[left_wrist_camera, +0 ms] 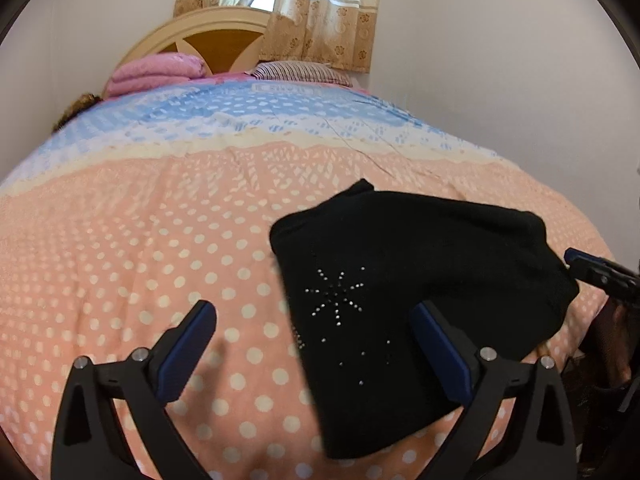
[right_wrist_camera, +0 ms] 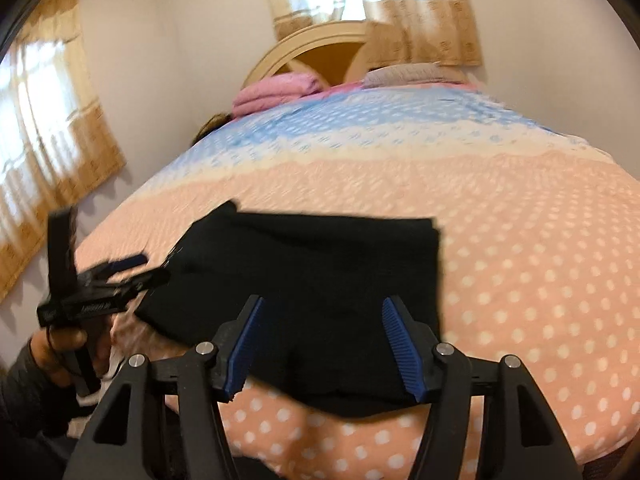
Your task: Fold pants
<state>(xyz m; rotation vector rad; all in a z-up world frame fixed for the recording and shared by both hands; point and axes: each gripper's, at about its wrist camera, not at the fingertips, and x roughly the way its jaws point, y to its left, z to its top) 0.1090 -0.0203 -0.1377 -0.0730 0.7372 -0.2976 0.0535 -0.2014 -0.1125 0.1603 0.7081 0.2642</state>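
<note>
1. The black pants [left_wrist_camera: 420, 300] are lying folded into a compact bundle on the bed [left_wrist_camera: 140, 240], on the peach polka-dot part of the cover. In the left wrist view they're sitting lower right of center; in the right wrist view they're filling the middle of the frame.
2. There's a little sparkly starburst of studs [left_wrist_camera: 338, 294] showing on the top layer in the left view.
3. The left gripper [left_wrist_camera: 314, 348] is hovering with its jaws spread wide open, nothing between them. One blue pad is sitting over the bare bedspread at lower left, the other is over the pants.
4. The right gripper [right_wrist_camera: 320, 344] is also hanging with its jaws open, both blue pads over the near edge of the pants. Can't tell if they're actually touching the fabric, that frame's pretty blurry.
5. From the right view you're also seeing the left gripper at the left of the frame, just beside the left edge of the bundle, with the person's hand [right_wrist_camera: 68, 344] wrapped around its handle.
6. Upper part of both frames: a pink folded blanket [left_wrist_camera: 156, 74] and a striped pillow [left_wrist_camera: 296, 70] are sitting at the curved headboard [left_wrist_camera: 192, 36], with tan curtains [left_wrist_camera: 320, 12] hanging behind.
</note>
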